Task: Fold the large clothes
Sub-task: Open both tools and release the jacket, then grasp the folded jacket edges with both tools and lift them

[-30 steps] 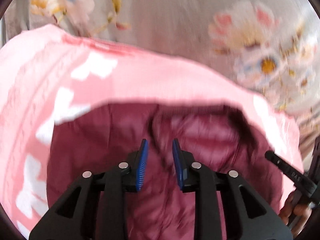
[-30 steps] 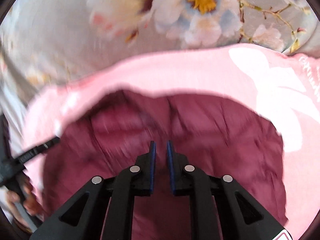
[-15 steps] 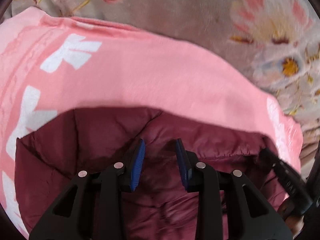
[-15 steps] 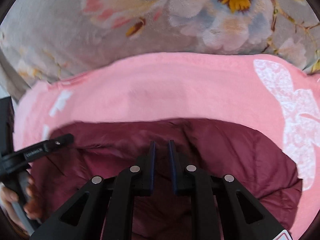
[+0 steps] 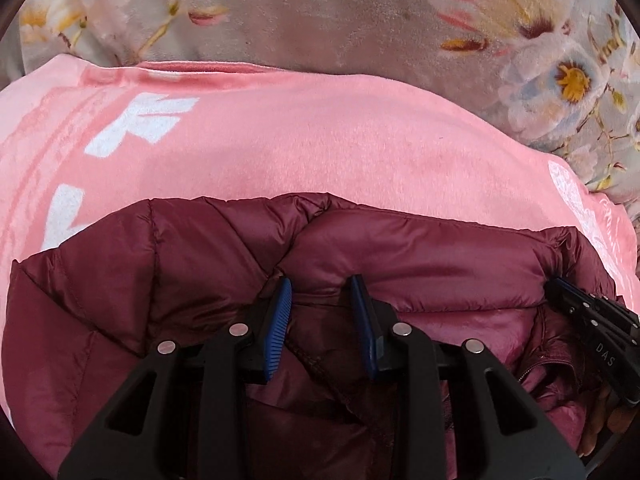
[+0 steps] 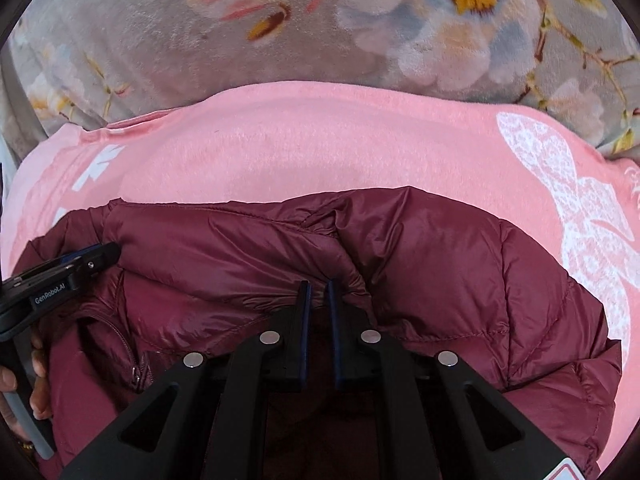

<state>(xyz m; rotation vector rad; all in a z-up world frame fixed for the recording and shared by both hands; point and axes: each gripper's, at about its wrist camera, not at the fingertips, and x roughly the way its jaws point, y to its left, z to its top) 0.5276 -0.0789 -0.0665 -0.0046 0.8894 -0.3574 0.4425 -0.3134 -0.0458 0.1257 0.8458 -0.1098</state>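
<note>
A quilted maroon puffer jacket (image 5: 420, 256) lies bunched on a pink cloth (image 5: 320, 140) with white prints. My left gripper (image 5: 320, 280) is shut on a thick fold of the jacket near its top edge, its blue pads held apart by the padding. In the right wrist view the same jacket (image 6: 440, 260) fills the lower half. My right gripper (image 6: 318, 283) pinches a thin fold of it, and its jaws are closing. Each gripper shows in the other's view: the right gripper (image 5: 558, 290) at the jacket's right end, the left gripper (image 6: 108, 252) at its left end.
The pink cloth (image 6: 320, 144) lies on a grey floral bedspread (image 5: 320, 12) that fills the far side of both views (image 6: 200, 40). A person's hand (image 6: 38, 380) grips the left handle. A zipper (image 6: 136, 368) shows on the jacket's near left part.
Both grippers have come down with the jacket. Its top edge, hanging and blurred before, now rests on the pink cloth. The right jaws have narrowed slightly.
</note>
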